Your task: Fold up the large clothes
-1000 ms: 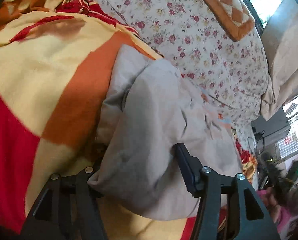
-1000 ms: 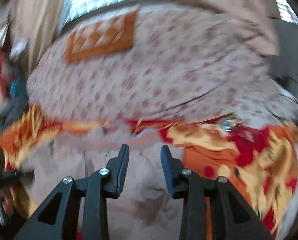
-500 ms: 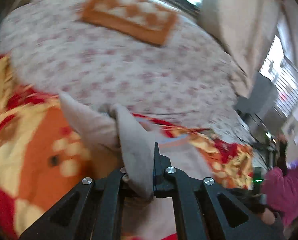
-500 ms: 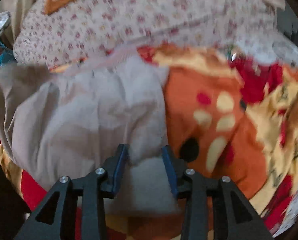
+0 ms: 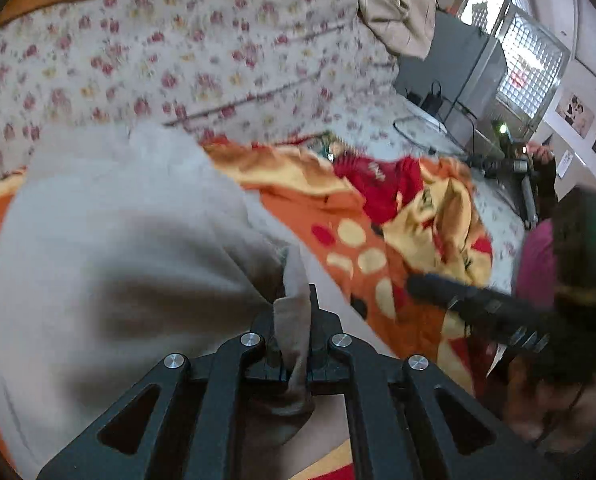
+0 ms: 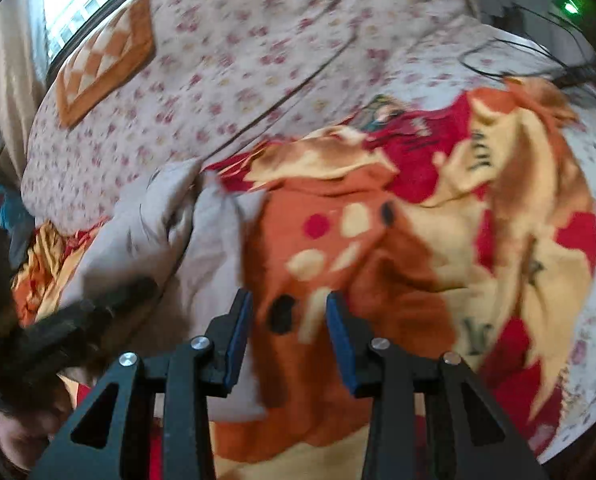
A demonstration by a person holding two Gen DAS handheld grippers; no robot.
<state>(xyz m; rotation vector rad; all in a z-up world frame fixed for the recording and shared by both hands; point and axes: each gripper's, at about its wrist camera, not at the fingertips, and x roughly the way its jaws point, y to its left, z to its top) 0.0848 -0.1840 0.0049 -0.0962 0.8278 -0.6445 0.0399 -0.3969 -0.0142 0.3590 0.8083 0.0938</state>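
The left wrist view looks forward and down along its own fingers (image 5: 298, 312), very close over the grey garment (image 5: 109, 248), facing across the orange blanket (image 5: 362, 240) toward the floral bedspread (image 5: 201, 52) and a window. The right wrist view sits close above the same blanket (image 6: 378, 248), facing the same bedspread (image 6: 257, 48). Both share the garment (image 6: 201, 248), blanket and bedspread, and each catches the other gripper at its edge.
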